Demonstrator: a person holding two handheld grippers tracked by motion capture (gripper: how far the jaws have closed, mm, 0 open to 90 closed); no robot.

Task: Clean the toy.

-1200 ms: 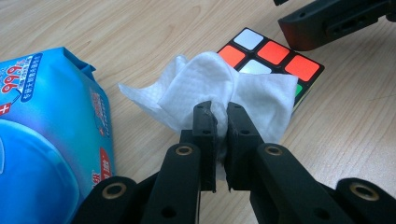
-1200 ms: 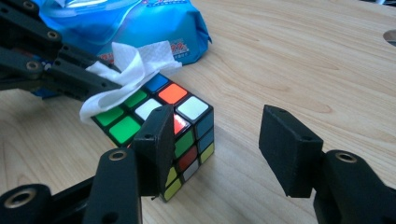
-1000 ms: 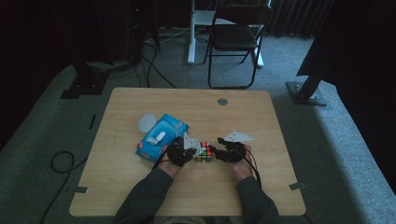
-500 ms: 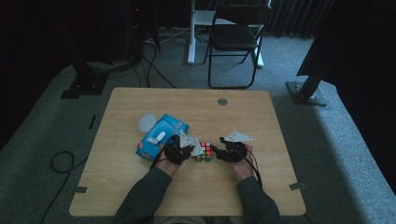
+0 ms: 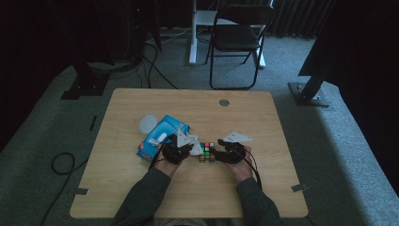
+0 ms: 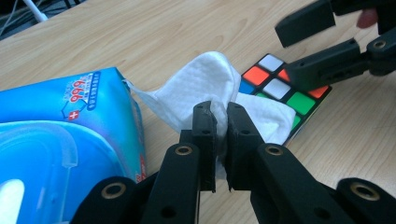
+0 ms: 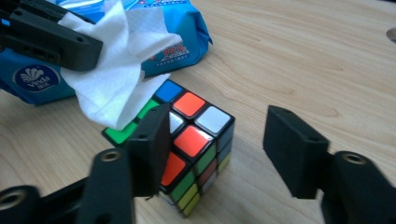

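Left claw (image 6: 219, 122): jaws pinched tight on a crumpled white wet wipe (image 6: 205, 84), which hangs over the near edge of the multicoloured puzzle cube (image 6: 280, 88) at centre right of the left gripper view. Right claw (image 7: 219, 149): jaws about half apart and just now closing in; the cube (image 7: 196, 140) stands between them at lower centre of the right gripper view. The left jaw stands against the cube's side, while the right jaw is clear of it, so there is no grip yet.

In the high view the cube (image 5: 207, 152) sits on the pale wooden surface (image 5: 263, 122) at lower centre, between the two claws, with the blue plastic wipe packet (image 5: 157, 136) just to its left.

Judged step: wiping the cube, with the wipe already laid on it and the steadying hold not yet made.

Next move calls for the right claw to close squarely on opposite faces so the cube cannot skid or twist. The left claw can then draw the wipe across the top without dragging the cube along.
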